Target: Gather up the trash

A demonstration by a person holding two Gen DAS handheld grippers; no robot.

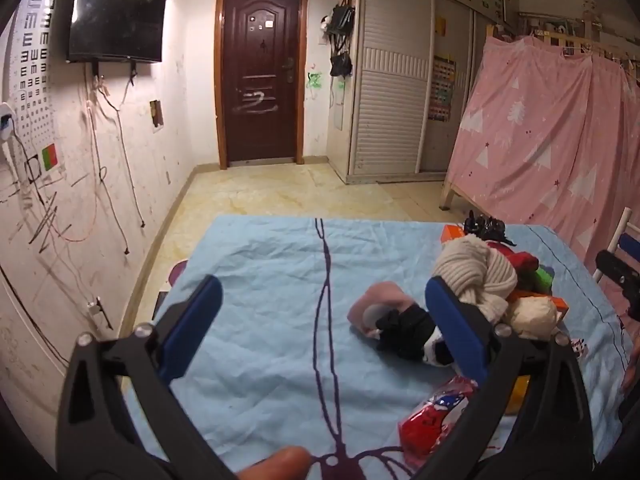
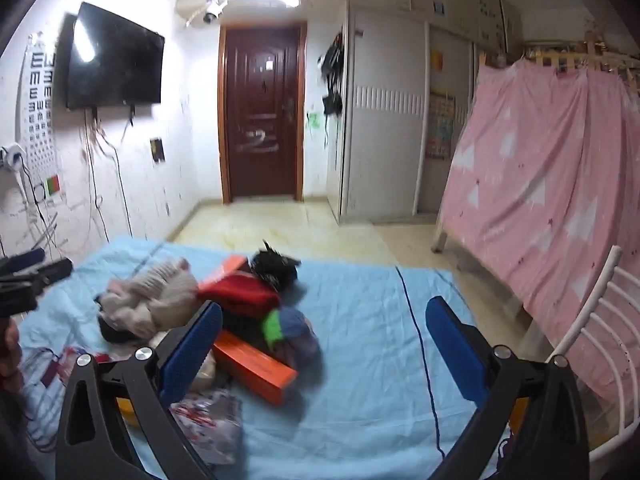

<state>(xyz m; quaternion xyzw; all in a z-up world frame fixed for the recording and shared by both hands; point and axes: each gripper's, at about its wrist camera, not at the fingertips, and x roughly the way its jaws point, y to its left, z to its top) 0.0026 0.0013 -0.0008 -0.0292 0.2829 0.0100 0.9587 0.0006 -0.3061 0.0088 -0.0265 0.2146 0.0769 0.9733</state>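
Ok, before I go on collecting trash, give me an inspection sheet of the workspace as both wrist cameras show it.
Surface: light blue sheet, wrinkled, with a dark line pattern.
Job's things: red snack wrapper near the left gripper; orange box by the pile.
Clutter: cream knit, pink and black garments, red cloth, black bag, heaped together.
Grippers: left gripper open, nothing between its jaws; right gripper open, nothing between its jaws.
Cables: loose wires hang down the wall under the TV.
Surroundings: brown door, closed; wardrobe; pink curtain; white chair.
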